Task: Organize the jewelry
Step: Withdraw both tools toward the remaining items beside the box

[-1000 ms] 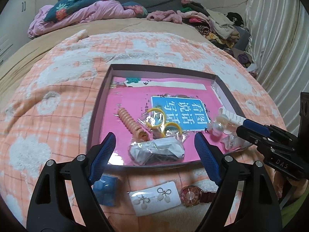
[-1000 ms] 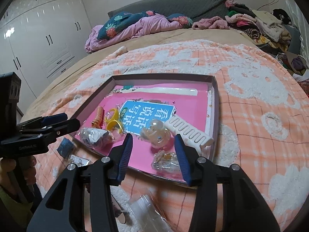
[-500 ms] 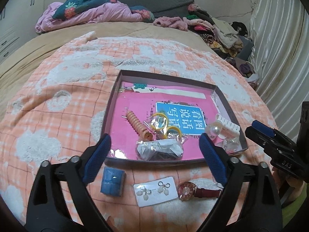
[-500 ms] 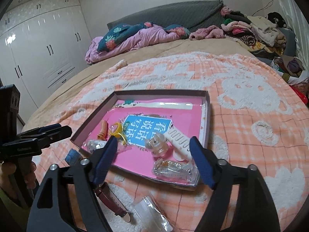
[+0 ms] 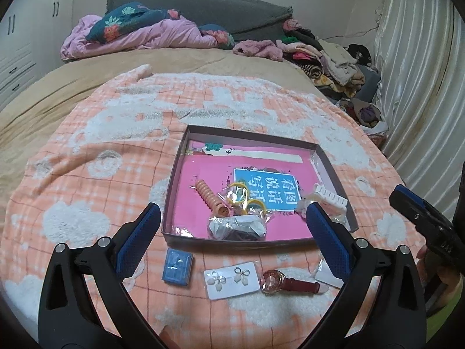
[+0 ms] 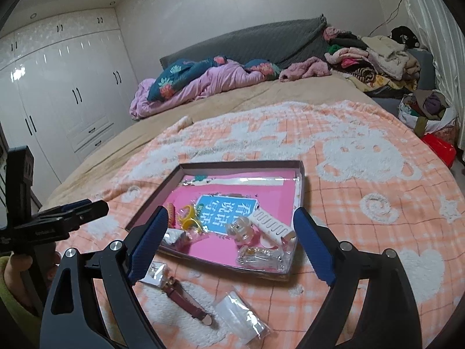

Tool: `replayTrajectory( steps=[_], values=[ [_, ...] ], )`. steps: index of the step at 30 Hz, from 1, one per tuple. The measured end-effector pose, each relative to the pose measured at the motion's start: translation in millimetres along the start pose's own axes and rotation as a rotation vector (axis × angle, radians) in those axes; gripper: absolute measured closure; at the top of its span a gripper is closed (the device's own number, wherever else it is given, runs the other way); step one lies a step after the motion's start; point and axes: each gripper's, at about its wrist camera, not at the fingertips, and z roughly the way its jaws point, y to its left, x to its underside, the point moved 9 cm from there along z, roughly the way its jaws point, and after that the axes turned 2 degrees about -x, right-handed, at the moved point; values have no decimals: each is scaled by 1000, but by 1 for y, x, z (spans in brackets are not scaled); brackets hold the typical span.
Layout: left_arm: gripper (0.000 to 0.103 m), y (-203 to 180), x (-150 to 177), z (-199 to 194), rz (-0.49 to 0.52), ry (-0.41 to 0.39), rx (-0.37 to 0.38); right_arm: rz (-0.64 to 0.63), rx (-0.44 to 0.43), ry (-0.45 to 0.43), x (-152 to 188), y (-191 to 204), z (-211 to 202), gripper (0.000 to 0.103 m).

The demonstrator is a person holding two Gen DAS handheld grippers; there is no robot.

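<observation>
One shallow box (image 5: pixel 174 187) with a pink lining lies on the bed's peach-and-white blanket (image 5: pixel 96 151). Inside the box: one coral spiral hair tie (image 5: pixel 209 199), two yellow rings in clear wrap (image 5: pixel 242 197), one dark bagged bundle (image 5: pixel 237 227), one white comb-like clip (image 5: pixel 331 199) and one clear bauble (image 6: pixel 242 229). In front of the box, on the blanket: one blue packet (image 5: pixel 176 266), one card with two earrings (image 5: pixel 231 279), one red-strapped watch (image 5: pixel 286 284) and one clear bag (image 6: pixel 242 314).

The left hand-held gripper (image 5: pixel 232 244) hangs wide open over the box's near edge, holding nothing. The right hand-held gripper (image 6: pixel 232 244) is likewise spread wide and empty.

Behind the box are a rumpled quilt (image 5: pixel 139 35) and piled clothes (image 5: pixel 322 58); white wardrobes (image 6: pixel 58 93) stand left.
</observation>
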Motion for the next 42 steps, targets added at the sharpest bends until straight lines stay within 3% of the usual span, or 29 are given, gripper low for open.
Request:
replayTrajectory(
  steps=[14,27,42],
  values=[
    [9,12,7,-40,-9,-55,0,-74,-14,-30,5,42,-42,16],
    [9,27,18,-67,-8,-89,-22,-114,-14,-11,18,64,-54,16],
    [9,50,46,-61,-32,-46,-42,-137,-26,34,34,76,-50,16]
  ],
)
